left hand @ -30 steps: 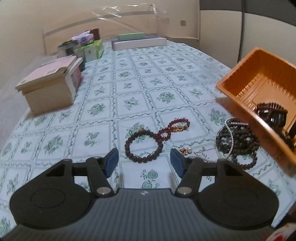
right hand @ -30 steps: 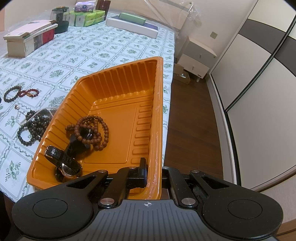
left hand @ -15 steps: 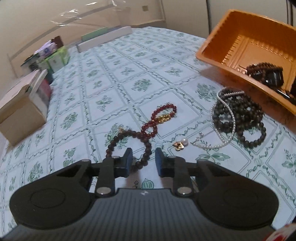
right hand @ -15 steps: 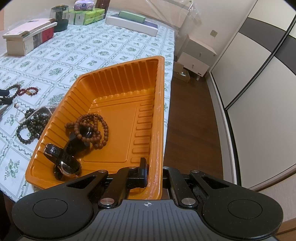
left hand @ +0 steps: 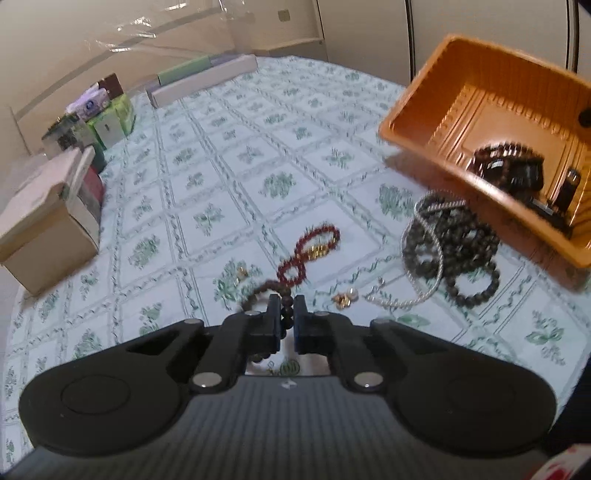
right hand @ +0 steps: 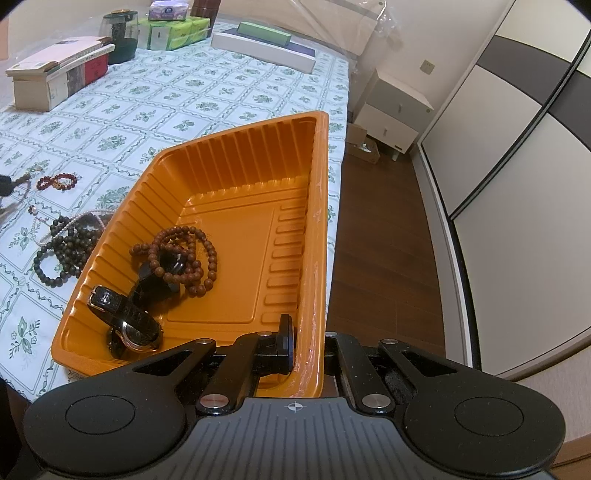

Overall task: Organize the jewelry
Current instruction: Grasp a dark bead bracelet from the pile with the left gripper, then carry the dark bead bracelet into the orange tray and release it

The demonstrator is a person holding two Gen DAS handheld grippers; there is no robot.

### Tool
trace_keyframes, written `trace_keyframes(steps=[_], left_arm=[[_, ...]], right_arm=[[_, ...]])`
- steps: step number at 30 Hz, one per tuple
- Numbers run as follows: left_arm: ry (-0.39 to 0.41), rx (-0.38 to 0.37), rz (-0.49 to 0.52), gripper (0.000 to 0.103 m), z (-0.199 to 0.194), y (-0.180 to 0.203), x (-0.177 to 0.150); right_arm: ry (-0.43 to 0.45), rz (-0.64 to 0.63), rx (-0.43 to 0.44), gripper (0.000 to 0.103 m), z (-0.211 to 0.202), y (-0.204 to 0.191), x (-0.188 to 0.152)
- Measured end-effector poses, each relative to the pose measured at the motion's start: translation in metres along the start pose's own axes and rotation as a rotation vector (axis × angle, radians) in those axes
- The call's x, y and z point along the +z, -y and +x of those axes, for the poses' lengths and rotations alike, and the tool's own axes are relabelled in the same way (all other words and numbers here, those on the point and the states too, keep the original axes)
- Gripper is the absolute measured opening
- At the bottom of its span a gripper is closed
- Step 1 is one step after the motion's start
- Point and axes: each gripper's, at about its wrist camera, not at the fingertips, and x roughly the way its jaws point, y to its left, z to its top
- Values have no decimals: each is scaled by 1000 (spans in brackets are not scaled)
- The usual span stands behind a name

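The brown bead bracelet (left hand: 286,308), pinched in your left gripper (left hand: 287,325), goes to the orange tray (right hand: 317,229) at 2 o'clock, its rim clamped by your right gripper (right hand: 308,350); lift it clear.

A bed covered with a pale sheet printed in green floral squares (right hand: 155,99) is seen. Near its far edge are set a stack of beige boxes (right hand: 55,79), green tissue packs (right hand: 177,33), a dark glass jar (right hand: 120,35) and a long white flat box (right hand: 264,51). A white bedside cabinet (right hand: 395,114) is placed on the brown wooden floor (right hand: 384,236), beside a grey-and-white sliding wardrobe (right hand: 509,122).
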Motion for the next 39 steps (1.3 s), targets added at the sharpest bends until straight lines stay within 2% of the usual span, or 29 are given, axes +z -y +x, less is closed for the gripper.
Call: trace_keyframes(steps=[8,14,22,29,39], left_arm=[[69,-52,-25,5,-26,9,26],[140,-144,-19,5,-40,35,55],[229,-295,25,5,-42,94,106],[228,-411,24,5,-27,135,133],[194,-489,57,5,-13,175,137]], right_arm=[[0,0,-1,4,0,-2,1],[0,3,0,4,0,-2,1],[1,4,1,4,0,-1,1],[3,5,3,4,-1,-1,1],[3,7,7,4,-1,-1,1]])
